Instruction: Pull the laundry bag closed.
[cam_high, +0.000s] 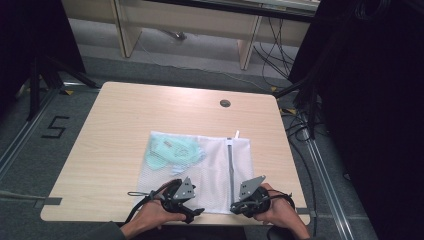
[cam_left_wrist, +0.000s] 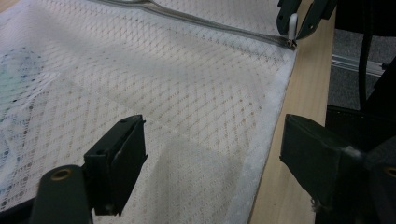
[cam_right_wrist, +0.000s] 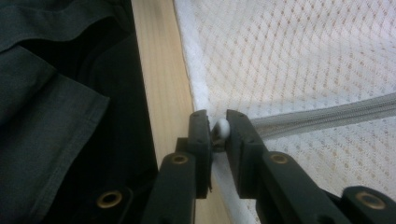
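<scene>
A white mesh laundry bag (cam_high: 210, 160) lies flat on the wooden table (cam_high: 115, 130), with a teal garment (cam_high: 172, 150) inside its far left part. A grey zipper (cam_high: 230, 165) runs along the bag toward the near edge. My right gripper (cam_right_wrist: 218, 122) is shut on the white zipper pull (cam_right_wrist: 221, 127) at the zipper's near end. In the left gripper view that pull (cam_left_wrist: 292, 23) sits between the right gripper's jaws. My left gripper (cam_left_wrist: 212, 140) stands open over the bag's near hem (cam_left_wrist: 261, 154), gripping nothing. Both grippers (cam_high: 192, 210) (cam_high: 235, 205) sit at the table's front edge.
A round cable hole (cam_high: 225, 103) sits near the table's far edge. Bare wood lies left of and beyond the bag. A dark sleeve (cam_right_wrist: 56, 93) hangs close beside the right gripper. Cables (cam_high: 300, 125) trail on the floor at the right; shelving legs (cam_high: 247, 45) stand behind.
</scene>
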